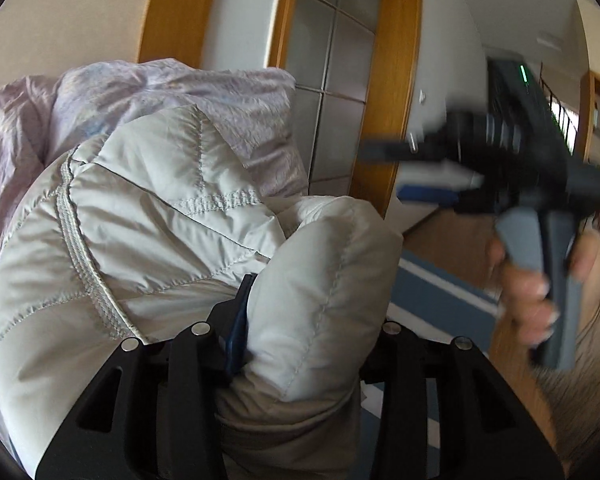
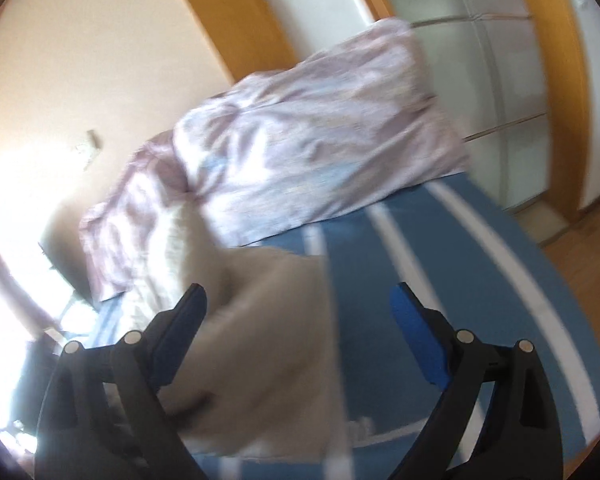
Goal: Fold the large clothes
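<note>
A pale grey quilted puffer jacket fills the left wrist view. My left gripper is shut on a thick fold of it, which bulges between the jaws and hides the right finger. In the right wrist view the jacket shows blurred and beige, lying on the blue striped bed sheet. My right gripper is open and empty above it, its blue pads wide apart. The right gripper also shows in the left wrist view, held in a hand off to the right.
A crumpled lilac duvet lies heaped at the head of the bed, behind the jacket. A wooden-framed door with frosted panes stands beyond. Wooden floor runs beside the bed.
</note>
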### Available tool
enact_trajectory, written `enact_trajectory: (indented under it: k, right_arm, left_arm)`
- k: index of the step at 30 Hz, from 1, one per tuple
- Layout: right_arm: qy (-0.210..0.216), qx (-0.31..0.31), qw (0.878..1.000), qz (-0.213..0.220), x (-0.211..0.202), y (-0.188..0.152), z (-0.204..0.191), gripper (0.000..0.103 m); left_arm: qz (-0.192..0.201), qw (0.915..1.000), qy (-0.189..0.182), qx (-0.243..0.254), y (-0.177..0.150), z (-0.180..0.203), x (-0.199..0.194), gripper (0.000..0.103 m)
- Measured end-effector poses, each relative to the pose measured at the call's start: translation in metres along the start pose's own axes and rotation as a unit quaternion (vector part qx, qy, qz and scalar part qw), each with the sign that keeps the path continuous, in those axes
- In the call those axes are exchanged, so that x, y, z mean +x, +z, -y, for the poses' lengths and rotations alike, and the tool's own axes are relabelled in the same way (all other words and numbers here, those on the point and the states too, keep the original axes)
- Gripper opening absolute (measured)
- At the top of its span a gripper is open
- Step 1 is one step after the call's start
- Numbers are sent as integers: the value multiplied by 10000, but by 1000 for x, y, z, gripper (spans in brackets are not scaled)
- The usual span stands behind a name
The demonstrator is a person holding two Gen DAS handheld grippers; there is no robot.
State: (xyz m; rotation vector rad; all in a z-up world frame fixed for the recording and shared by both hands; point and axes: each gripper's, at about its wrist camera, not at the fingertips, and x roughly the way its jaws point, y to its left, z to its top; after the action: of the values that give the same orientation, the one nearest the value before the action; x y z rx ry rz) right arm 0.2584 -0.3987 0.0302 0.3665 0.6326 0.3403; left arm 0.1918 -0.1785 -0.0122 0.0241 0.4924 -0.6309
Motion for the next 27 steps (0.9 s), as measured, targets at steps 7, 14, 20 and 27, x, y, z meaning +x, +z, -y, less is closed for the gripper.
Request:
enact_trajectory:
  k: [7,14,20,27]
  right_arm:
    - [593,-318,9934,-932,57,23,-31,80]
    - [588,-335,9853,-1566,101,19,-35,73]
    - [561,-341,9802,-1869,120,11,-34,72]
    - [389,-363,9781,-2014,133,5,-28,32]
  left_arm:
    - [-245,9968,271,712,-16,23,29,44]
    - [-392,9894,493,1306,-25,38,50,46]
    - [-442,9832,614,1661,-36,48,61,47]
    - [-434,9741,815,2063,-49,58,60,48]
